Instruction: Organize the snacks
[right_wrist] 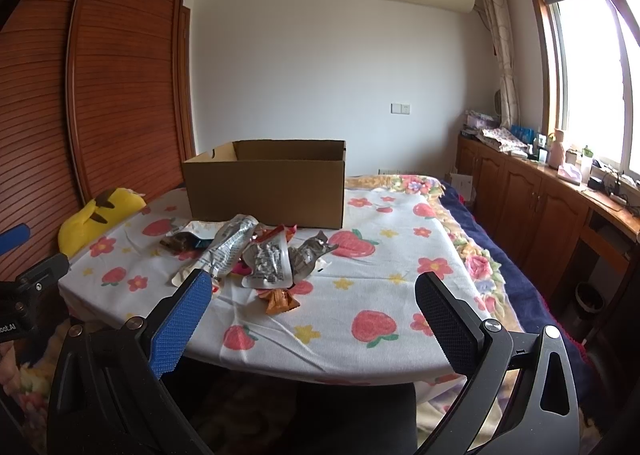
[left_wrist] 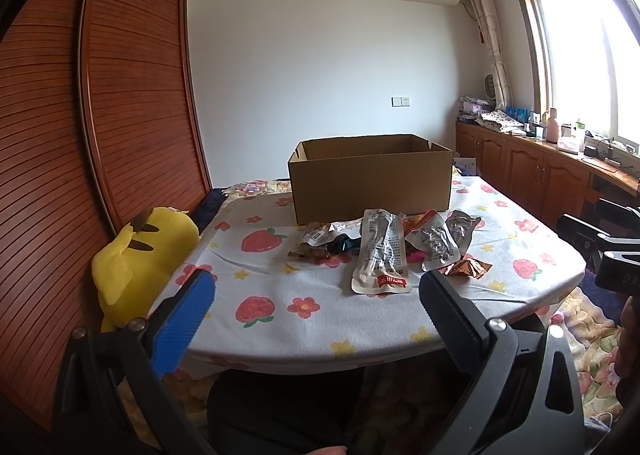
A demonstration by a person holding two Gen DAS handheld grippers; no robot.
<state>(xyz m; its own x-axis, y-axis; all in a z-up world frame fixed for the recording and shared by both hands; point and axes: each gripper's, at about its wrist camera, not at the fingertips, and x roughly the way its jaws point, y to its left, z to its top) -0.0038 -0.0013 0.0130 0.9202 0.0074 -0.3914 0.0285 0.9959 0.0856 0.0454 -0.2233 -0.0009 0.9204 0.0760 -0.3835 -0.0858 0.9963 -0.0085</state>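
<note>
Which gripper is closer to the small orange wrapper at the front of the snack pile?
Left, though not by much. The left gripper sits just left of the orange wrapper, before the pile. The right gripper is further right and back from it. Both are open, empty.

Left hand-held gripper [left_wrist: 316,295]: jaws wide apart, nothing between them, held low at the near edge of the table [left_wrist: 280,327].
Table cover: white cloth printed with strawberries and flowers.
Cardboard box [left_wrist: 370,179]: open-topped, standing at the far side of the table.
Snack packets [left_wrist: 384,247]: a loose heap just in front of the box; a long silver pouch [left_wrist: 380,255] lies nearest.
Yellow plush toy [left_wrist: 140,259]: beside the table's left edge, against the wooden wardrobe [left_wrist: 80,135].
Right hand-held gripper [left_wrist: 604,247]: partly visible at the frame's right edge.
</note>
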